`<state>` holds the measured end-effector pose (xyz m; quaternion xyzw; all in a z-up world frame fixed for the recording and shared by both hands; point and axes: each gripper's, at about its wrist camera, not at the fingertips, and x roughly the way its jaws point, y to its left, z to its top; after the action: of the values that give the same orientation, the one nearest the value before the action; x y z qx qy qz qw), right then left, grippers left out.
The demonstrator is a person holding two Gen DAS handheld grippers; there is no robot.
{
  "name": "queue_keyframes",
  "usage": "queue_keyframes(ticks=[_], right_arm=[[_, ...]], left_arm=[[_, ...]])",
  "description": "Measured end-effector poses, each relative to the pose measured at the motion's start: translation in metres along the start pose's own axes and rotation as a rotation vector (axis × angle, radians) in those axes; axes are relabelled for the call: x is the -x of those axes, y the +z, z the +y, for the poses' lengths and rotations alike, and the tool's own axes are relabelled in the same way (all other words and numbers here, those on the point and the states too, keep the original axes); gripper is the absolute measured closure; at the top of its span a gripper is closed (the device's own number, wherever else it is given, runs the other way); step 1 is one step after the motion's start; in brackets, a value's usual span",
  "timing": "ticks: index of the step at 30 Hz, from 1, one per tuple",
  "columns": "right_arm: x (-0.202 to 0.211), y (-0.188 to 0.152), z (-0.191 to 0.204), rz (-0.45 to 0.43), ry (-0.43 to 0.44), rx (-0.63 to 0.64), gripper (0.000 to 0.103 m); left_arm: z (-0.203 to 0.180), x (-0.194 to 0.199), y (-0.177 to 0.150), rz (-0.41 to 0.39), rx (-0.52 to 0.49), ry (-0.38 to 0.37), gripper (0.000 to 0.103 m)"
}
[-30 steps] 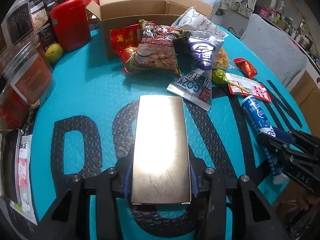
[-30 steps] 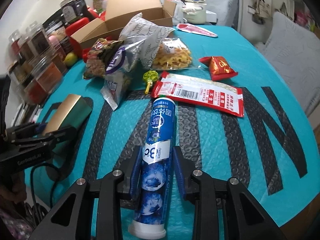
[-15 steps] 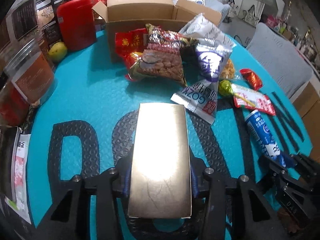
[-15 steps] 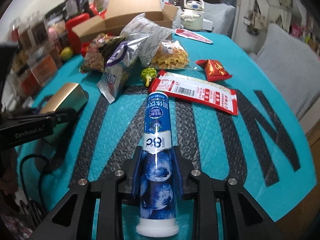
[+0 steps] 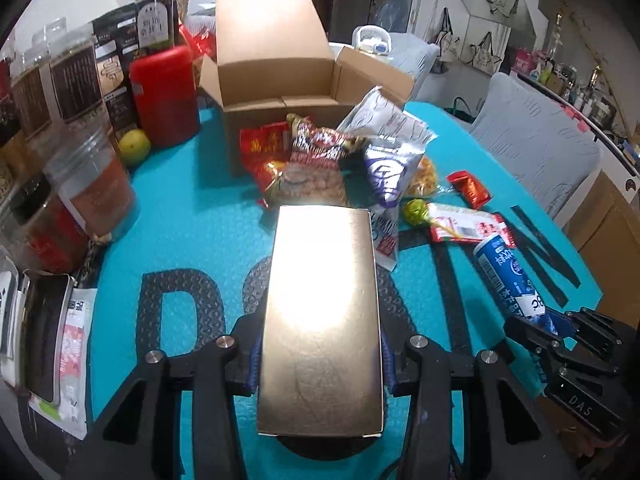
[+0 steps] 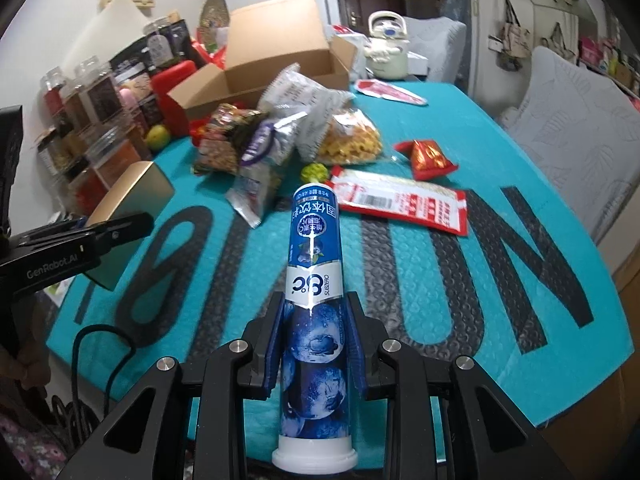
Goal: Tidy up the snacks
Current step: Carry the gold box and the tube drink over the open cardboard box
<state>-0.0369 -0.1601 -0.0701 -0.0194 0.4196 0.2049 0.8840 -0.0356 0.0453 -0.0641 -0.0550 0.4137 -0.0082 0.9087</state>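
Observation:
My left gripper (image 5: 318,356) is shut on a gold box (image 5: 320,312) and holds it above the teal mat; the box also shows in the right wrist view (image 6: 128,216). My right gripper (image 6: 314,336) is shut on a blue tube (image 6: 314,280), lifted off the mat; the tube also shows in the left wrist view (image 5: 508,276). An open cardboard box (image 5: 280,80) stands at the back, with a pile of snack bags (image 5: 332,160) in front of it.
Clear jars (image 5: 92,184) and a red canister (image 5: 166,94) line the left side, with a green fruit (image 5: 134,146) beside them. A red-white flat packet (image 6: 400,202), a small red packet (image 6: 430,158) and a green candy (image 6: 314,172) lie on the mat. A cream kettle (image 6: 386,54) stands behind.
Both grippers have risen with their loads, and the views have tilted up toward the cardboard box. The blue tube has left the mat.

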Motion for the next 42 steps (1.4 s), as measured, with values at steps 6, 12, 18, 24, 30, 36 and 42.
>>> queue_keyframes(ticks=[6, 12, 18, 24, 30, 36, 42], right_arm=[[0.011, 0.015, 0.008, -0.032, 0.022, 0.044, 0.075], [0.01, 0.036, 0.013, -0.047, 0.055, 0.053, 0.075], [0.007, 0.063, 0.015, -0.076, 0.083, 0.078, 0.075], [0.001, 0.1, 0.018, -0.121, 0.087, 0.12, 0.075], [-0.005, 0.133, 0.021, -0.162, 0.099, 0.156, 0.075], [-0.012, 0.17, 0.027, -0.2, 0.112, 0.191, 0.075], [-0.02, 0.212, 0.03, -0.257, 0.124, 0.215, 0.075]], left_arm=[[-0.003, 0.007, 0.011, -0.022, -0.017, -0.02, 0.06], [-0.005, 0.01, 0.03, -0.045, -0.036, -0.04, 0.06], [-0.003, 0.012, 0.057, -0.091, -0.058, -0.048, 0.06], [0.002, 0.013, 0.082, -0.151, -0.074, -0.042, 0.06], [0.011, 0.012, 0.109, -0.197, -0.078, -0.021, 0.06], [0.019, 0.013, 0.14, -0.264, -0.065, 0.005, 0.06], [0.024, 0.009, 0.175, -0.323, -0.051, 0.023, 0.06]])
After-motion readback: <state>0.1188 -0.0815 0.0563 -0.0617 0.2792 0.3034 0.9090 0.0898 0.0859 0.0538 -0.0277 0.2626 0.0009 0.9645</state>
